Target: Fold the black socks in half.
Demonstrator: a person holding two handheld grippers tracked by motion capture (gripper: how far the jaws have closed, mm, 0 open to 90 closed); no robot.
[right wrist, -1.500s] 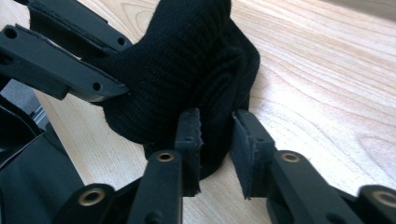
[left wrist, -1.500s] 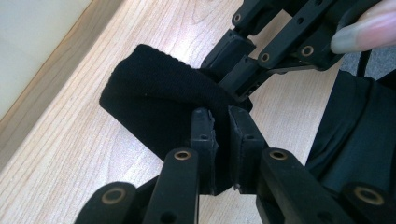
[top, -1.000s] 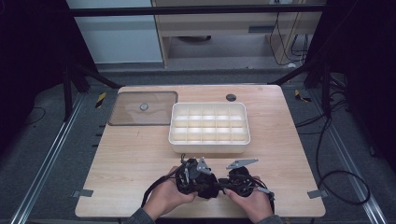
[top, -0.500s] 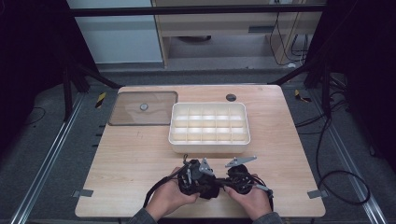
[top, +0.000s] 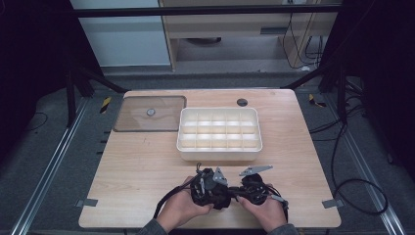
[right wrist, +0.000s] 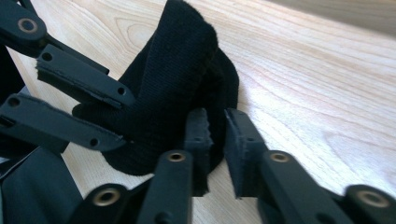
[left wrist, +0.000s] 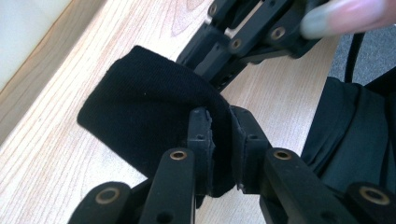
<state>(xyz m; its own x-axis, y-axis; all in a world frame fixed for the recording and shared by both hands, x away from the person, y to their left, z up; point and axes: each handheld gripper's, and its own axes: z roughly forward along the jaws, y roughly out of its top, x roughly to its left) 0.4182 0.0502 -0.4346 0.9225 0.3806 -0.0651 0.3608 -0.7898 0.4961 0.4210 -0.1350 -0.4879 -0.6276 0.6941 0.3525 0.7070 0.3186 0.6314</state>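
A black cloth [left wrist: 144, 107] hangs just above the wooden table [top: 147, 171] near its front edge, between the two grippers. My left gripper [left wrist: 222, 116] is shut on a fold of the cloth, pads pressed against it. In the high view it [top: 224, 192] points right, tip to tip with my right gripper [top: 237, 191]. The right gripper [right wrist: 217, 116] has just been opening its jaws. The rim of the cloth [right wrist: 182, 70] sits in the narrow gap between its pads, which stand a little apart. The left gripper's jaws [right wrist: 88, 107] grip the cloth from the other side.
A white compartment tray [top: 219, 152] stands mid-table just beyond the grippers. A clear brownish lid [top: 137, 122] with a knob lies at the back left. A small dark disc [top: 242, 102] is set in the table at the back. Grey tape [top: 332, 203] marks the front corners.
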